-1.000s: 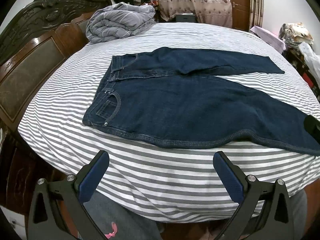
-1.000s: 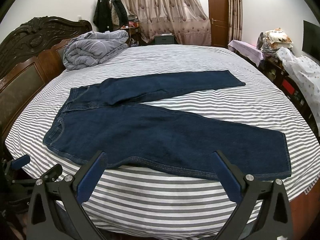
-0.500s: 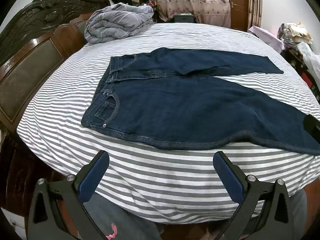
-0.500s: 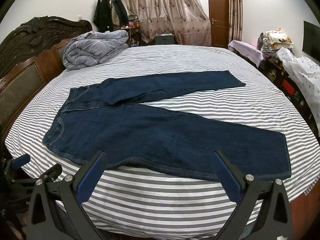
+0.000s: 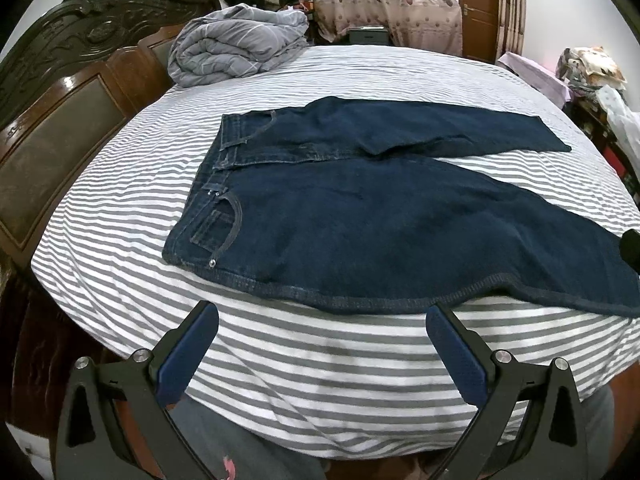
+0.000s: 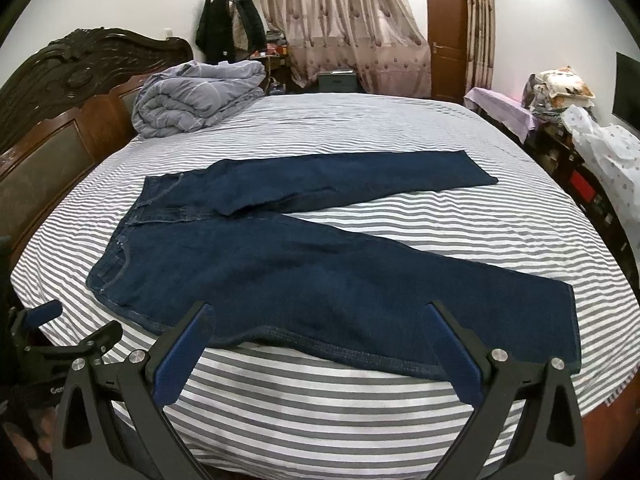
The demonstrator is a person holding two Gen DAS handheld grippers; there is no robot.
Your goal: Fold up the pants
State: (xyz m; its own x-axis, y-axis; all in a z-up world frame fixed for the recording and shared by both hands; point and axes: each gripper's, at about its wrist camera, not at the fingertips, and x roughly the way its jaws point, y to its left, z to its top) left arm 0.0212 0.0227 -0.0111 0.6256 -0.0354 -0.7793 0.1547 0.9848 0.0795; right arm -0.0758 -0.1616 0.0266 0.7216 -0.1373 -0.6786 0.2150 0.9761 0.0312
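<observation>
the left gripper [image 5: 322, 320] is hanging with its fingers spread wide, gripping nothing. the right gripper [image 6: 320, 320] is also gaping and empty. the jeans [image 6: 320, 264] are lying flat on the striped bed [image 6: 360, 132] just ahead of both tools, legs splayed rightward, waistband to the left.

Striped bed [image 6: 360, 136], carved dark headboard [image 6: 80, 64], patterned curtains [image 6: 352, 20], brown door [image 6: 446, 40], white walls
</observation>
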